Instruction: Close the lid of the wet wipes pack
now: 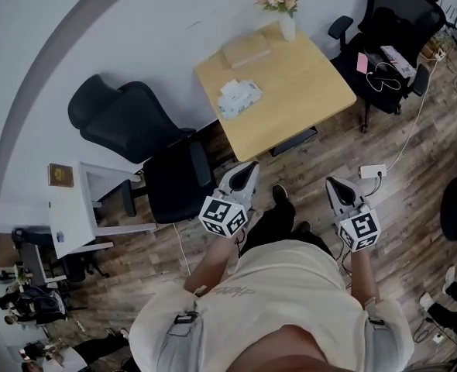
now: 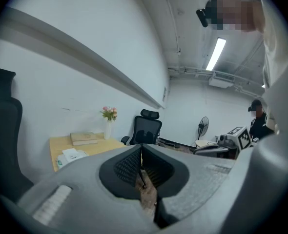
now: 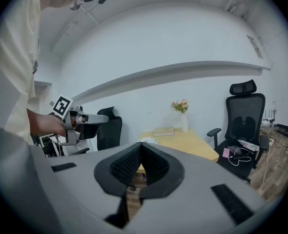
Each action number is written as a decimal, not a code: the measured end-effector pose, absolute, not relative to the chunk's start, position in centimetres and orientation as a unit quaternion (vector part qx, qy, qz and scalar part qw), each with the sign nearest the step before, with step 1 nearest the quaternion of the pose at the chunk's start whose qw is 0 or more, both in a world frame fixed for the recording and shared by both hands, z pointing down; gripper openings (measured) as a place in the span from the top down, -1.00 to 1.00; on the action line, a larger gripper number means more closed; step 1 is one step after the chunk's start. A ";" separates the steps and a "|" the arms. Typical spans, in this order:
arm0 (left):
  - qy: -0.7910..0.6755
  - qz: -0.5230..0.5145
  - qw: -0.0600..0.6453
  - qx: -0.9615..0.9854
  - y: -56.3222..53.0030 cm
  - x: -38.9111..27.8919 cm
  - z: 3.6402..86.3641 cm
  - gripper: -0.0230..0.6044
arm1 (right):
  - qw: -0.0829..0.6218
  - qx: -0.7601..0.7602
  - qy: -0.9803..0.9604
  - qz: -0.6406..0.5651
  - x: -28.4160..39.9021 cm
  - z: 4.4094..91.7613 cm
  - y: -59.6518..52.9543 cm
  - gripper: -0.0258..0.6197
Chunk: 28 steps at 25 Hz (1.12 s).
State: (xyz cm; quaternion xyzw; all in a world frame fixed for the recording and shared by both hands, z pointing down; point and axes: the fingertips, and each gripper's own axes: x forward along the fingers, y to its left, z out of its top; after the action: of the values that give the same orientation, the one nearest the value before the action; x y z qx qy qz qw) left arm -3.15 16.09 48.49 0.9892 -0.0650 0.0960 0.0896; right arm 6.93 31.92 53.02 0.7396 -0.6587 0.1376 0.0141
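Note:
The wet wipes pack, white and green, lies on the wooden table near its left edge. It is small in the left gripper view and just shows behind the jaws in the right gripper view. How its lid stands is too small to tell. My left gripper and right gripper hang over the floor well short of the table. Both point toward it, shut on nothing. The jaws meet in a closed line in the left gripper and the right gripper.
A book and a vase of flowers stand at the table's far side. Black office chairs flank it at the left and right. A white cabinet is at the left. A power strip and cable lie on the floor.

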 end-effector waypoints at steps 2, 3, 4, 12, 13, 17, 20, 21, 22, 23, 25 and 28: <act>-0.057 0.097 0.080 0.990 14.9 -1.7 48.8 0.87 | 0.022 0.745 -0.652 0.138 8.2 52.7 30.8 0.91; -0.053 0.095 0.077 0.991 14.1 -0.9 48.8 0.87 | 0.024 0.748 -0.649 0.137 9.0 52.3 30.2 0.91; -0.050 0.092 0.075 0.992 13.3 -0.1 48.7 0.87 | 0.025 0.750 -0.647 0.134 9.6 51.8 29.3 0.91; -0.033 0.070 0.108 0.991 5.7 3.8 48.7 0.87 | 0.033 0.760 -0.643 0.088 13.8 47.1 20.2 0.91; -0.028 0.068 0.119 0.990 4.9 4.3 48.9 0.87 | 0.029 0.761 -0.643 0.081 14.3 46.4 18.9 0.91; -0.027 0.067 0.141 0.987 1.4 5.8 50.2 0.87 | 0.016 0.761 -0.642 0.092 15.5 45.9 14.4 0.91; -0.032 0.035 0.206 0.977 -0.8 5.5 49.6 0.87 | 0.028 0.753 -0.648 0.112 15.4 46.1 12.2 0.91; -0.036 0.027 0.211 0.977 -1.6 5.3 49.3 0.87 | 0.035 0.749 -0.652 0.115 15.5 46.1 11.4 0.91; -0.044 0.027 0.206 0.977 -2.5 5.1 49.4 0.87 | 0.041 0.745 -0.655 0.117 15.5 46.2 10.5 0.91; -0.055 0.031 0.199 0.978 -3.6 4.8 49.8 0.87 | 0.045 0.741 -0.659 0.119 15.6 46.3 9.5 0.91; -0.078 0.039 0.204 0.975 -5.7 4.6 51.2 0.87 | 0.056 0.732 -0.668 0.121 15.9 46.4 7.5 0.91; -0.104 0.052 0.213 0.970 -7.5 4.0 53.0 0.87 | 0.072 0.714 -0.684 0.129 16.1 47.0 5.0 0.91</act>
State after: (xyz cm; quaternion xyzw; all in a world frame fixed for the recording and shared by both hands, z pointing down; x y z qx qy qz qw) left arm 4.03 -7.45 52.97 0.9702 -0.1041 0.0517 0.2125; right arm 16.08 5.03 47.02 0.7140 -0.6843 0.1292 0.0723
